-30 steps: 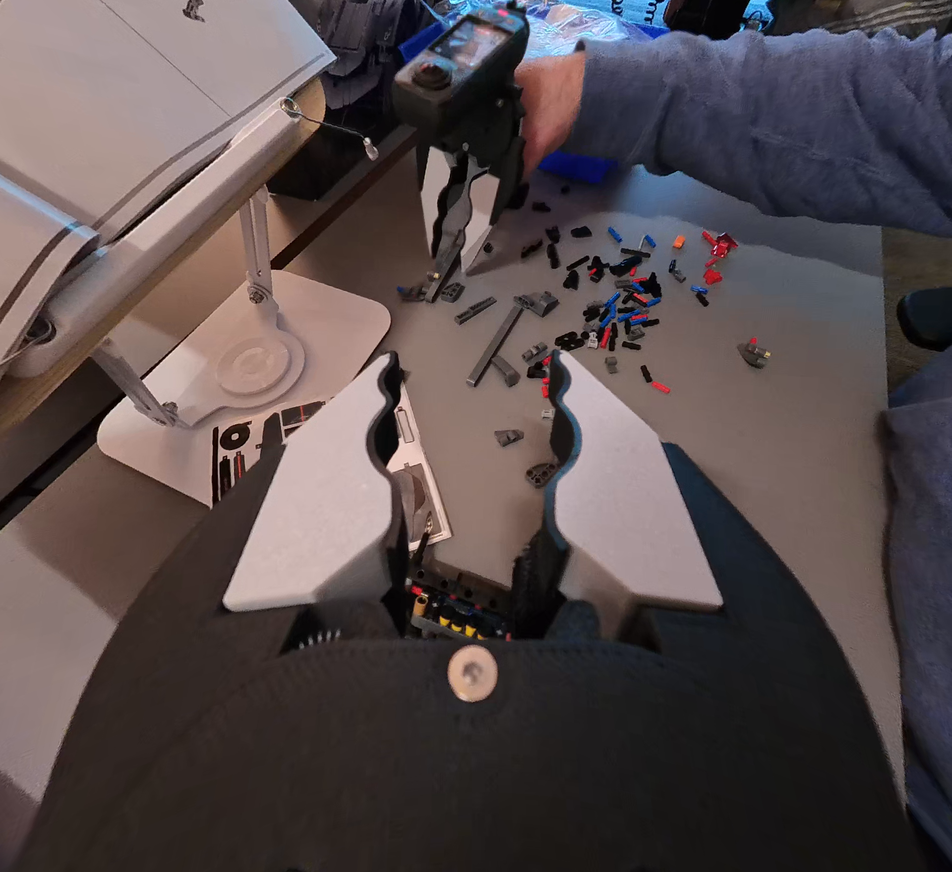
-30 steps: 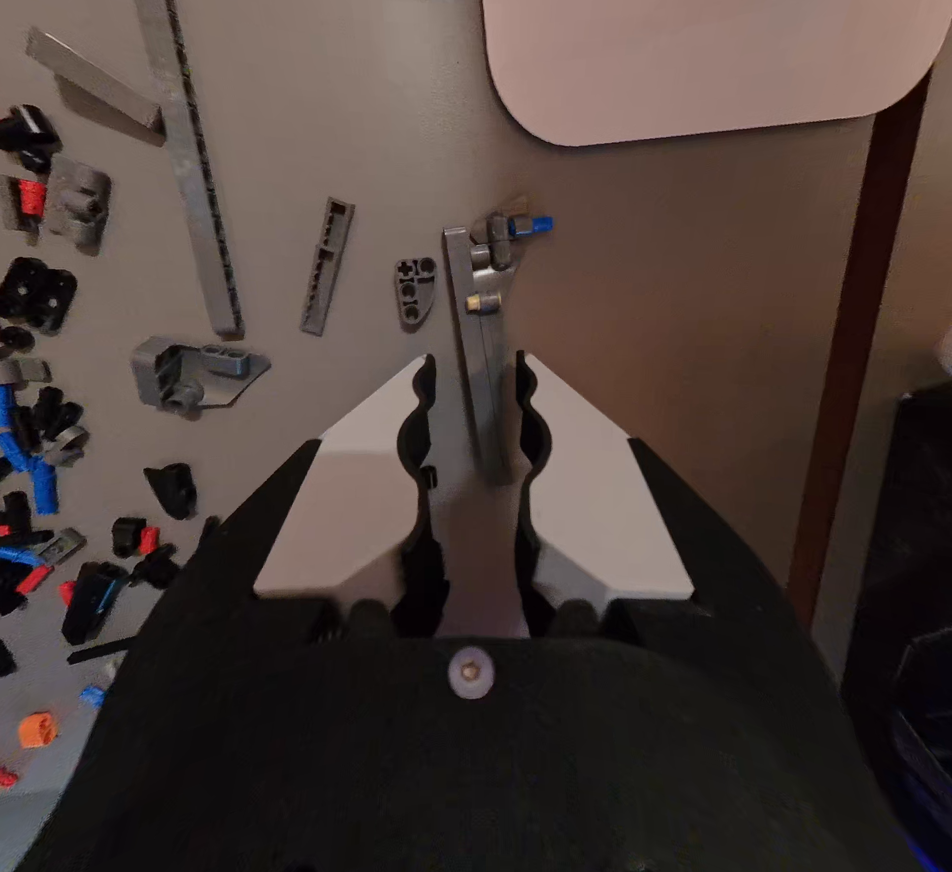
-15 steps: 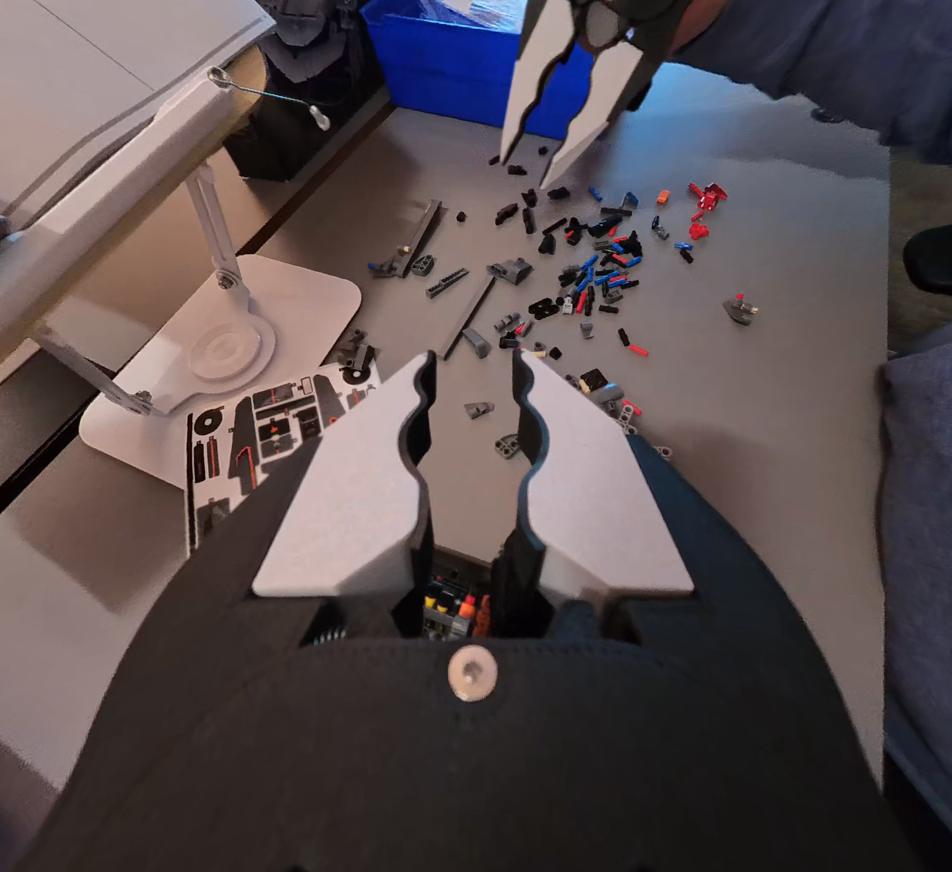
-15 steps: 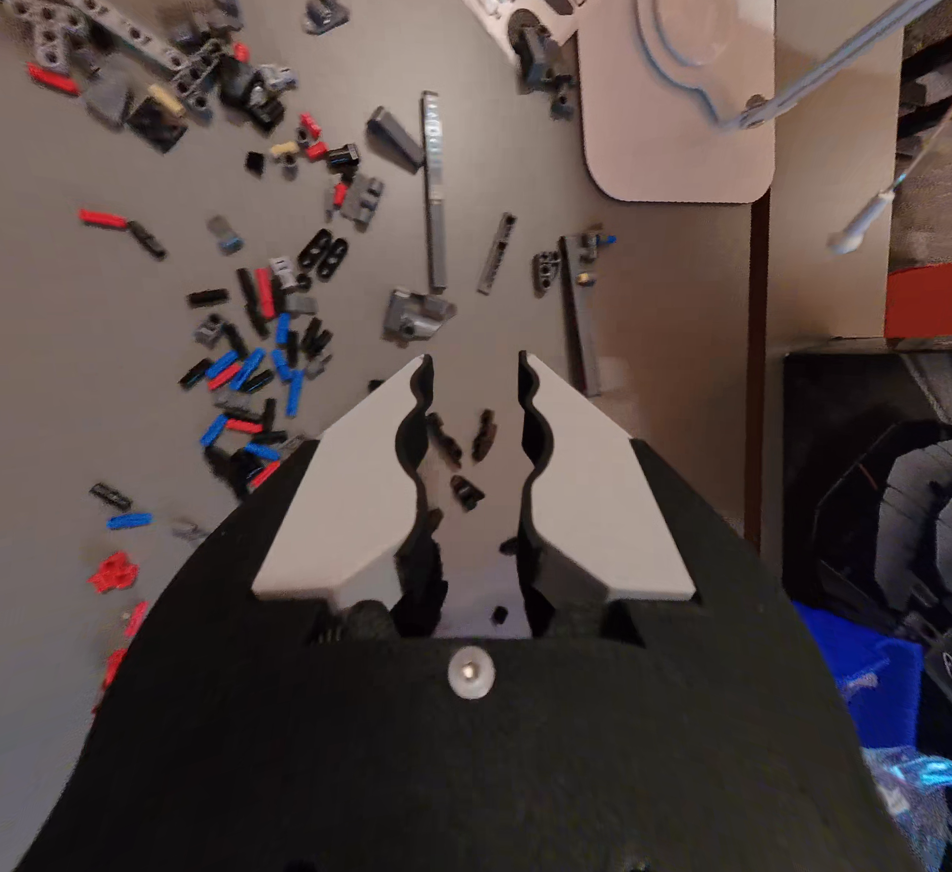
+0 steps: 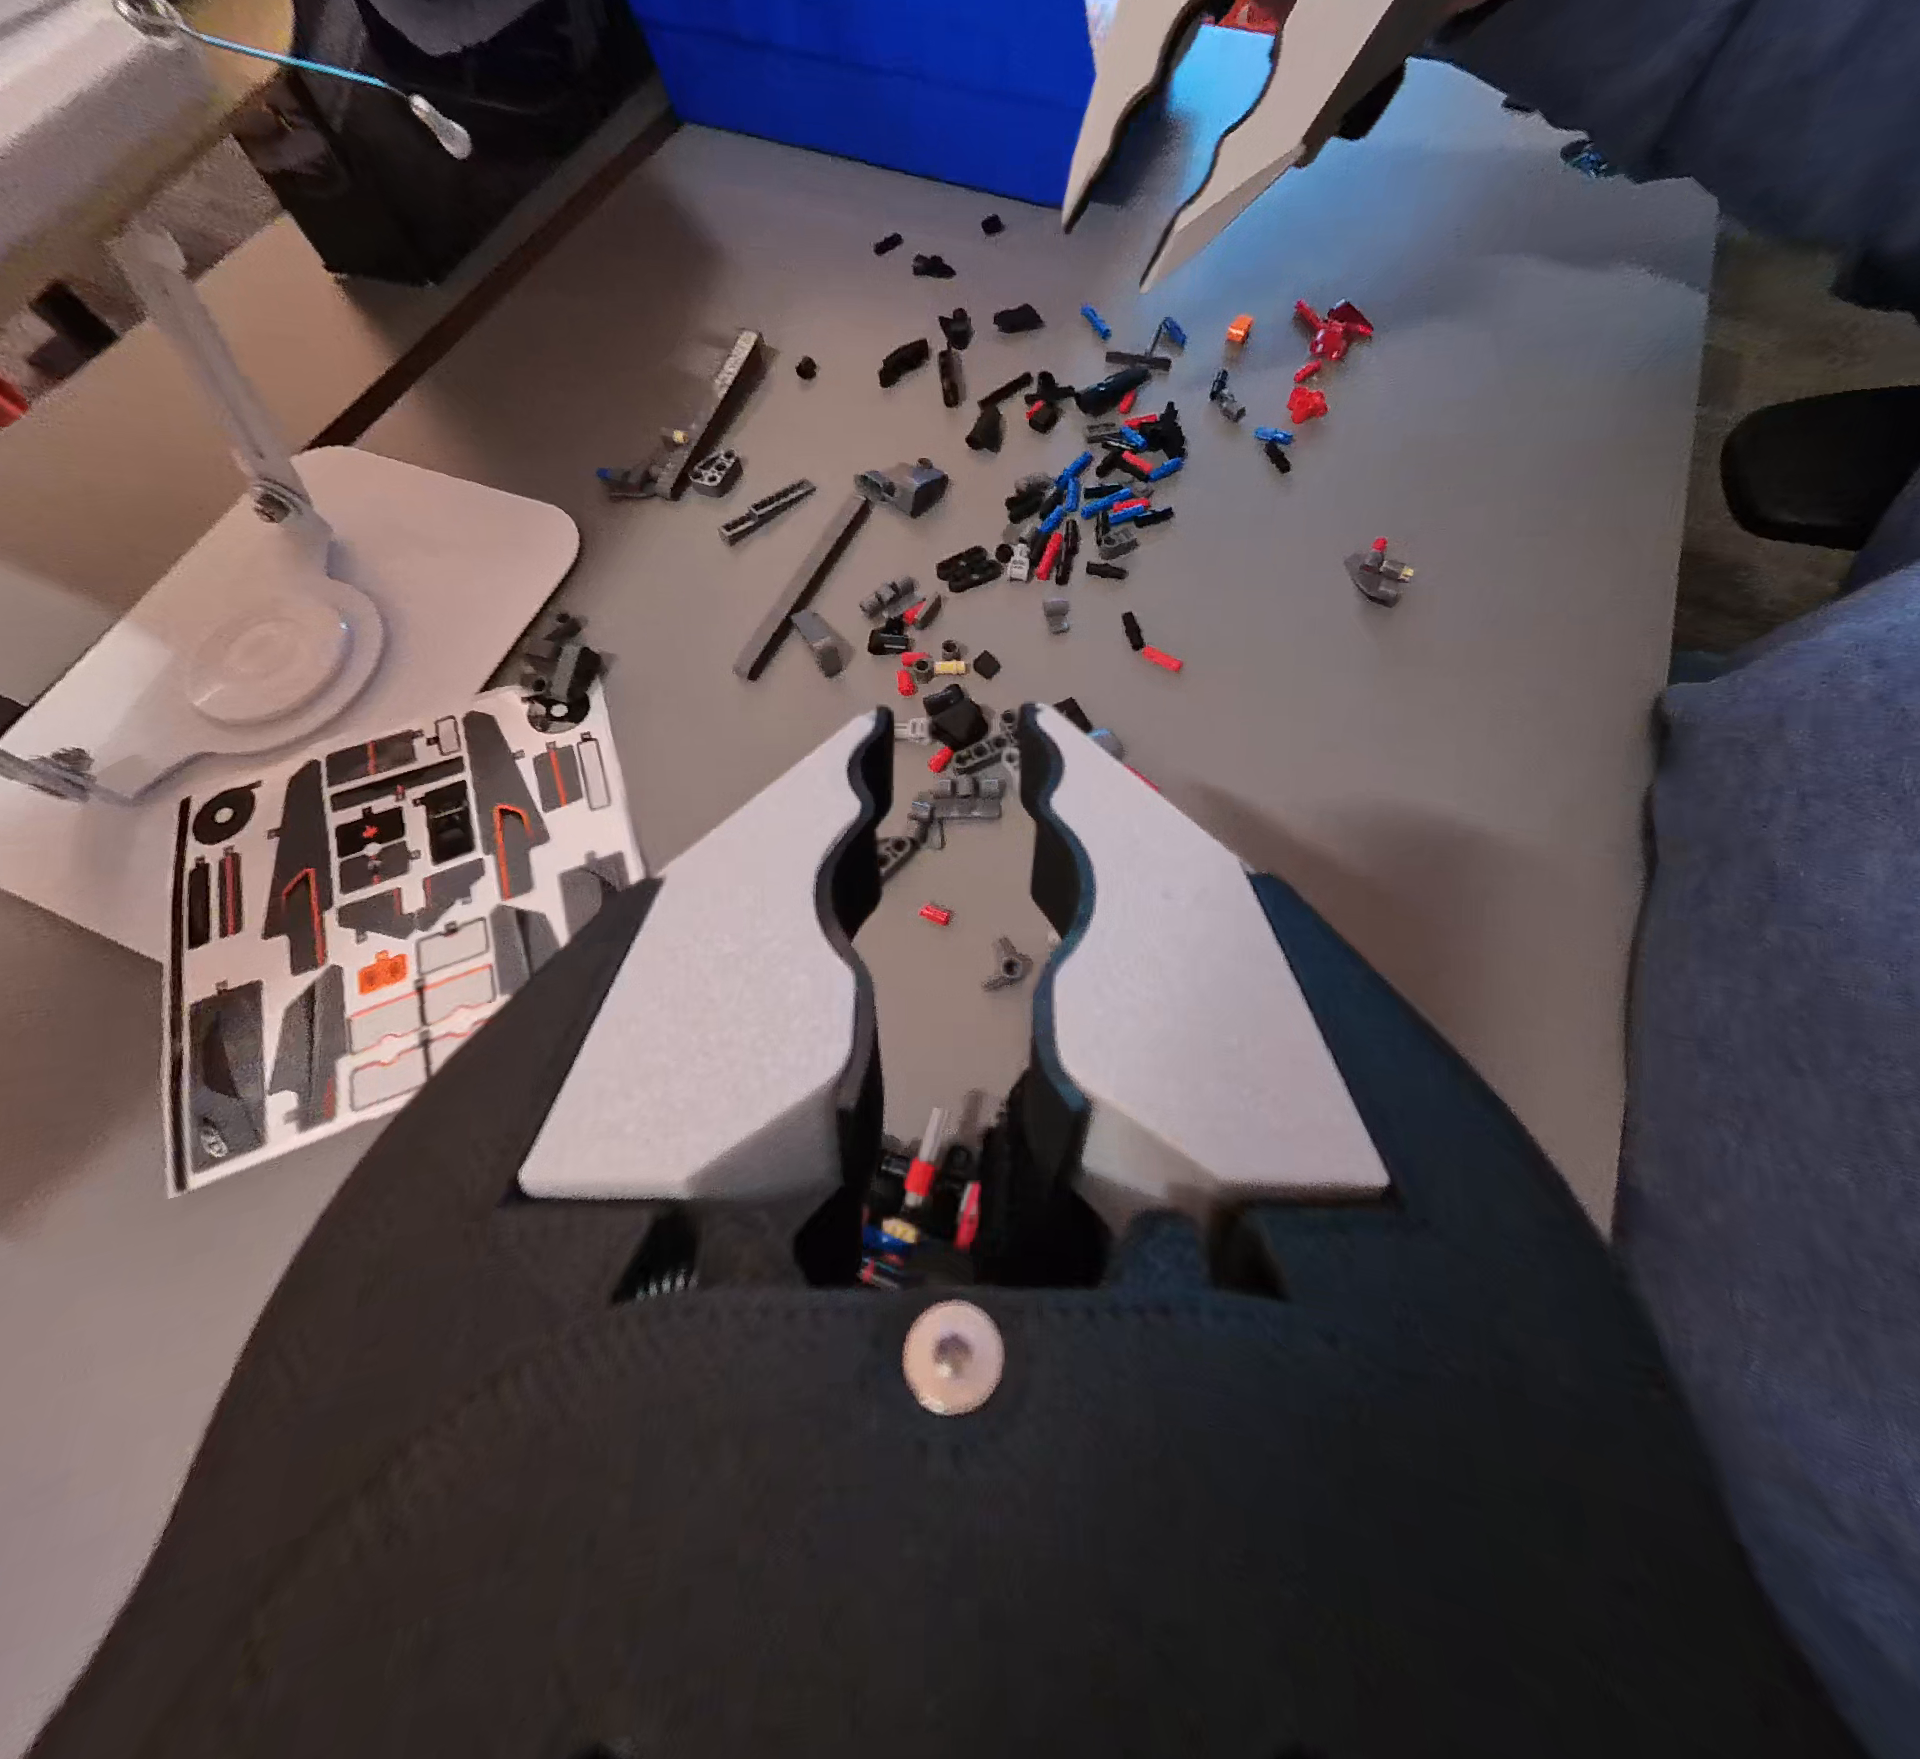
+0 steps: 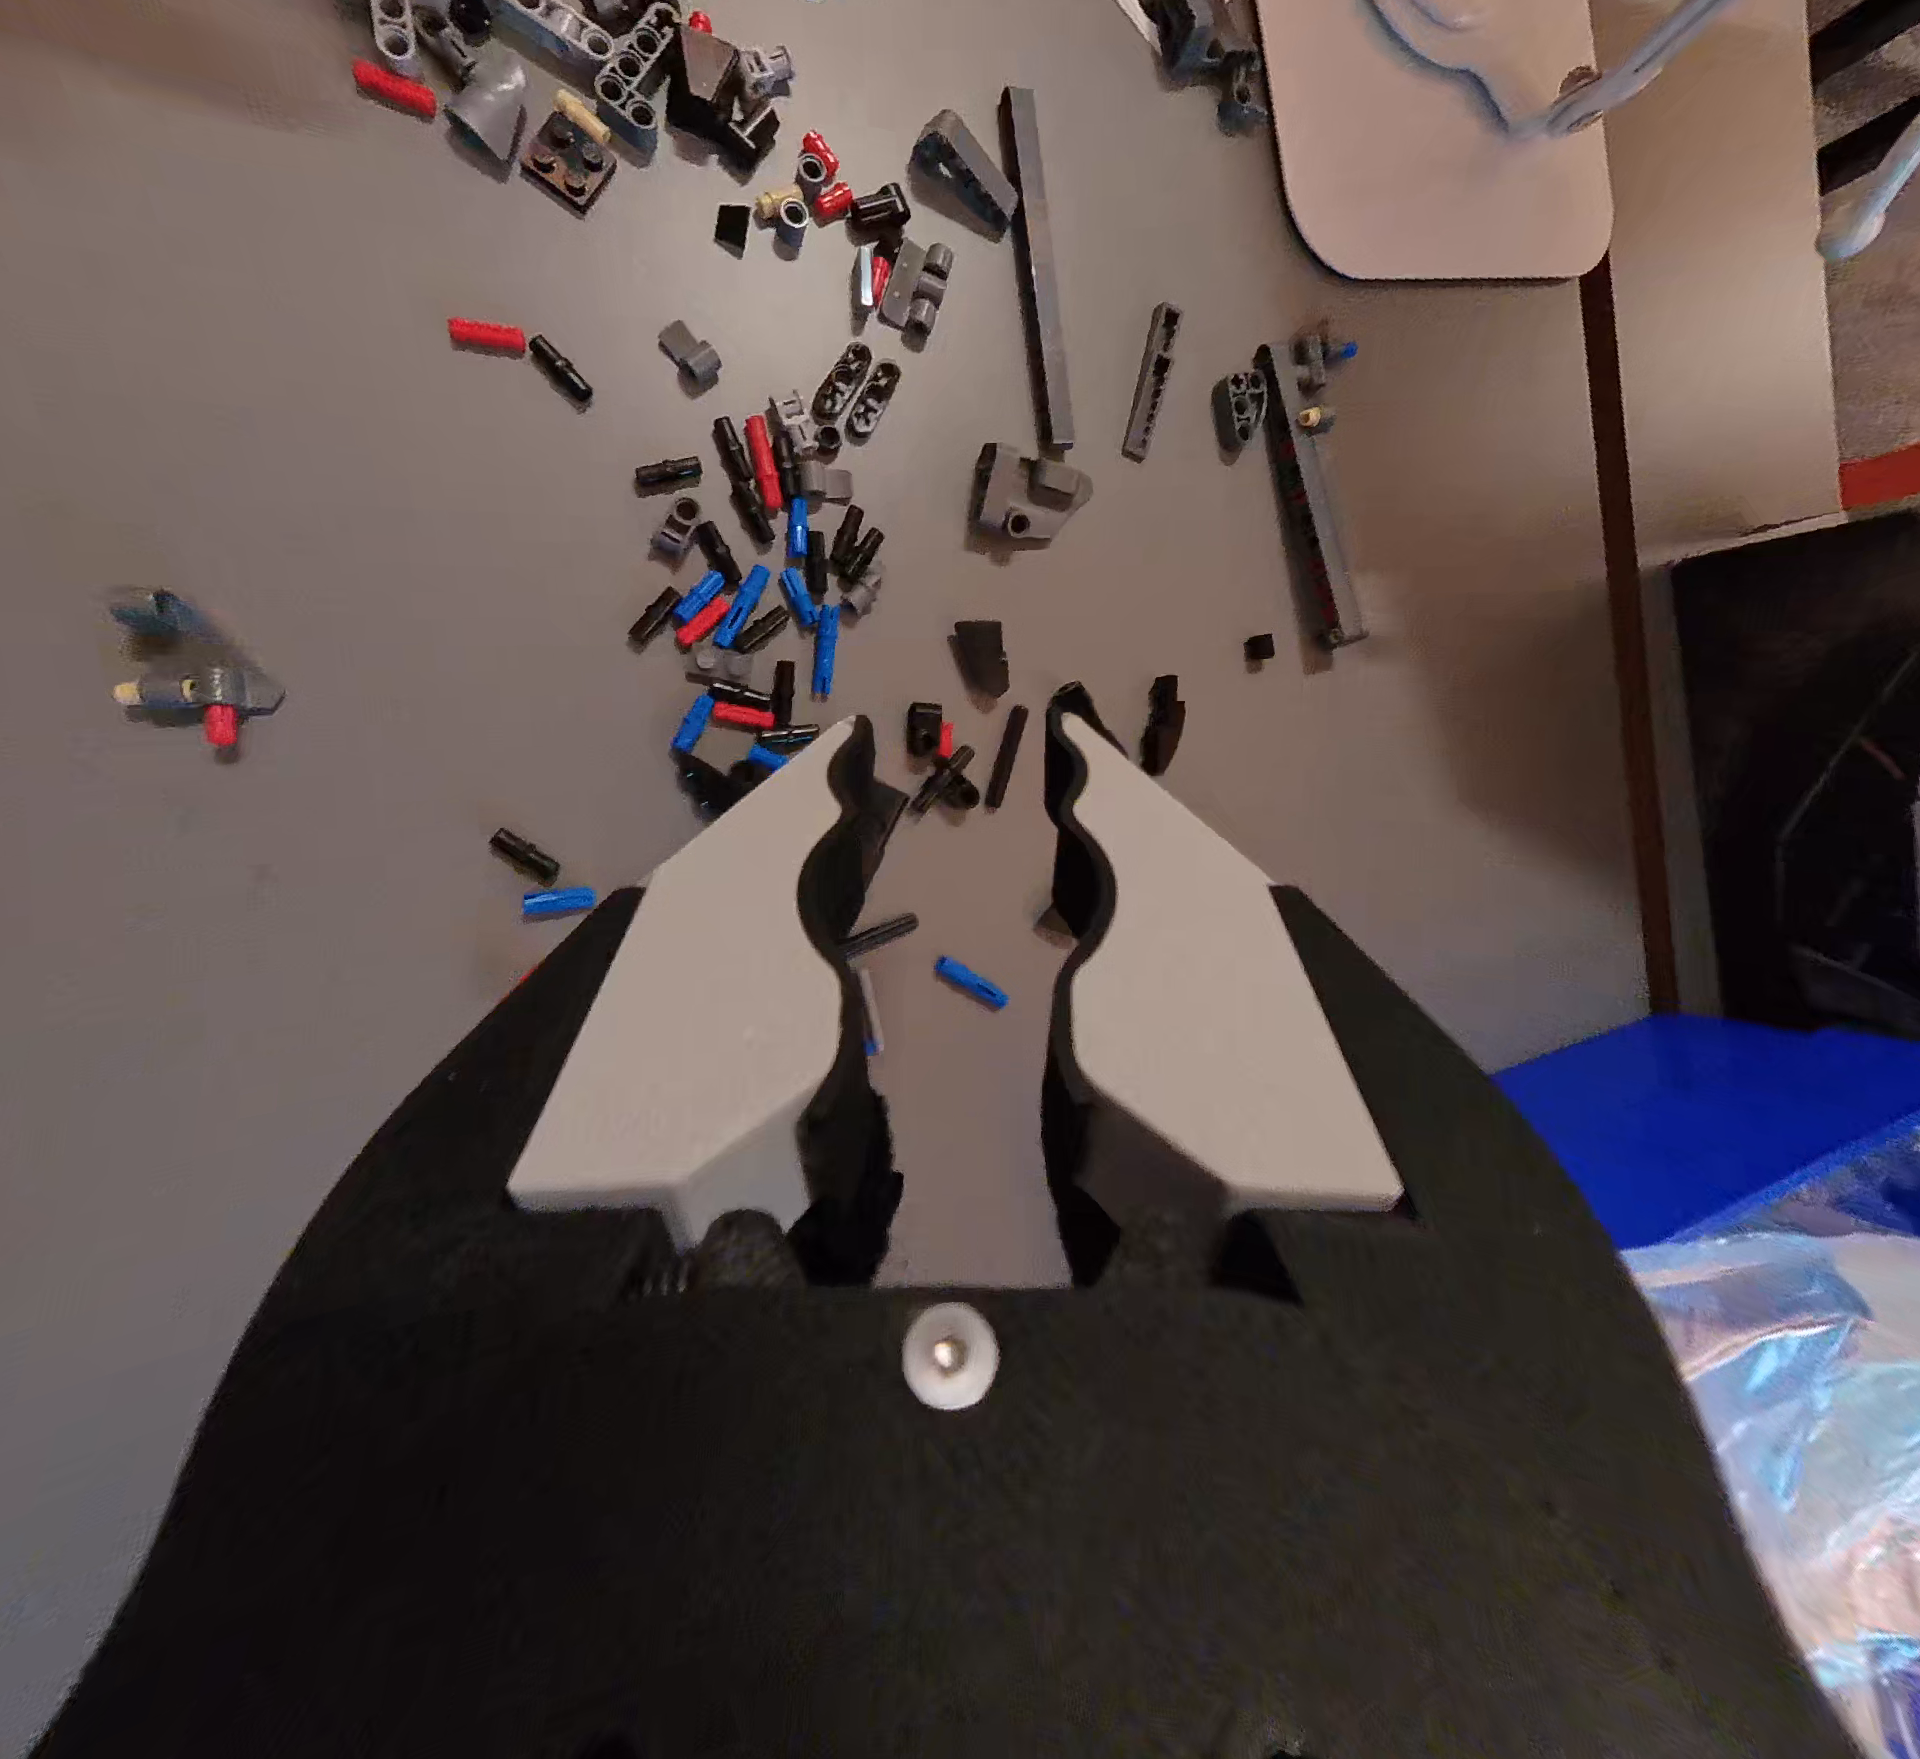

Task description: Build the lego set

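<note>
Hovering, slightly parted, empty: left hand-held gripper point(image 5: 954, 733), right hand-held gripper point(image 6: 951, 727). Below, loose lego pieces point(image 6: 774, 556) scattered on surface point(image 5: 1455, 774); sticker sheet point(image 5: 384, 909) beside. Step: part selection, apparently. Next: closing on one pin.

No readable writing shows in either view.

Loose pieces point(image 5: 1049, 504) mid-table point(image 5: 1455, 774), sticker sheet point(image 5: 384, 920) left beside stand base point(image 5: 312, 608), bin point(image 5: 862, 36) behind.
</note>
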